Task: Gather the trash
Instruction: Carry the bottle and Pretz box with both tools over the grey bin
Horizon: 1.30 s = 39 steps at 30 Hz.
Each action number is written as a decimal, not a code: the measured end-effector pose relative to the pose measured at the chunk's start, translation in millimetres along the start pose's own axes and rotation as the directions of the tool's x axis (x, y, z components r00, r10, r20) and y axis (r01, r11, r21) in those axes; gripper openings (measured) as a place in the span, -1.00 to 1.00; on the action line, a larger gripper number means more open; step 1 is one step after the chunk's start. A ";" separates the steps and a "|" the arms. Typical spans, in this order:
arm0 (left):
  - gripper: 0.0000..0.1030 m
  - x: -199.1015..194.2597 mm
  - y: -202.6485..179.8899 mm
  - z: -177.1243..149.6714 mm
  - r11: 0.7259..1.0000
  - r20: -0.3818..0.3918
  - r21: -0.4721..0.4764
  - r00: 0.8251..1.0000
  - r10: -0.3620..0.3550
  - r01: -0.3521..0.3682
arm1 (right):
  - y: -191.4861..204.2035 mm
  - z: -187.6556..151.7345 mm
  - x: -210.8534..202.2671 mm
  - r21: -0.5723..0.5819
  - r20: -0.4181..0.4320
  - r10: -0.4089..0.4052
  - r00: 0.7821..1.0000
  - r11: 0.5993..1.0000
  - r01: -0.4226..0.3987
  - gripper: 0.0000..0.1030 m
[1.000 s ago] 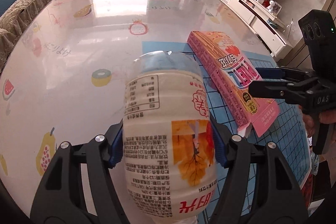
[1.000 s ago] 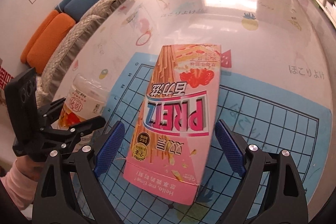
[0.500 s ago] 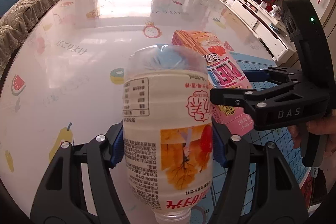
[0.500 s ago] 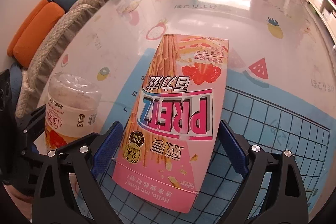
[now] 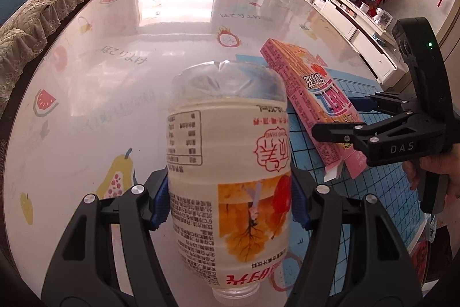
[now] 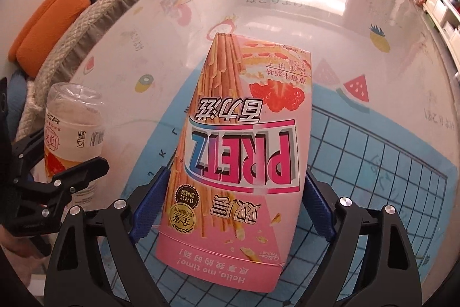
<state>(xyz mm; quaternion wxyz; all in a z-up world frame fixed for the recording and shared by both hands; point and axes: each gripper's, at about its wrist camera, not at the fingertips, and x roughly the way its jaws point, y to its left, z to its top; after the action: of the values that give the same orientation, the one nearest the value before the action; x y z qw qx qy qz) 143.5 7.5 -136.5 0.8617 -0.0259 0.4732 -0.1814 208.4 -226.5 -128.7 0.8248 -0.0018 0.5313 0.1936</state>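
Note:
My left gripper (image 5: 230, 200) is shut on an empty plastic drink bottle (image 5: 230, 169) with a white and orange label, held base forward above the table. My right gripper (image 6: 233, 197) is shut on a pink Pretz snack box (image 6: 244, 134), its blue pads pressing both long sides, held above the blue grid mat (image 6: 373, 151). In the left wrist view the box (image 5: 316, 94) and right gripper (image 5: 339, 120) are to the right. In the right wrist view the bottle (image 6: 72, 123) and left gripper (image 6: 72, 163) are at the left.
A glossy table (image 5: 143, 53) with fruit prints lies under both grippers. A sofa with a lace cover (image 5: 43, 5) runs along its left side. A low white cabinet (image 5: 359, 19) stands at the far right.
Both grippers have risen and tilted with their loads. The right gripper's pads have closed in on the Pretz box. The right gripper has moved rightward in the left wrist view.

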 end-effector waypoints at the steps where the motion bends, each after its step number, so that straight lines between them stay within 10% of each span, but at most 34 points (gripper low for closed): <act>1: 0.22 -2.8 -2.1 -1.5 1.000 -0.001 0.001 1.000 -0.004 0.004 | -2.4 -5.4 -4.5 0.004 0.001 -0.001 1.000 1.000 0.001 0.66; 9: 0.20 -39.2 -52.4 -18.2 0.996 0.007 0.080 0.999 -0.040 0.039 | -34.8 -73.0 -84.7 0.103 0.083 0.116 0.990 0.987 -0.124 0.66; 23: 0.21 -53.3 -268.2 -67.8 0.921 -0.054 0.318 0.974 -0.218 0.224 | -124.7 -272.8 -231.7 0.303 0.220 0.030 0.975 0.948 -0.098 0.66; 39: 0.21 3.2 -464.4 -183.7 0.735 -0.343 0.453 0.860 -0.378 0.504 | -209.1 -492.5 -226.1 0.607 0.150 -0.007 0.989 0.790 -0.086 0.67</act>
<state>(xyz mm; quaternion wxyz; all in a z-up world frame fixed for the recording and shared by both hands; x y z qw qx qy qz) -140.3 -403.4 -139.7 0.7061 0.1203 0.4803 -0.5062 -237.2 -594.5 -187.2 0.8129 0.2899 0.5044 0.0283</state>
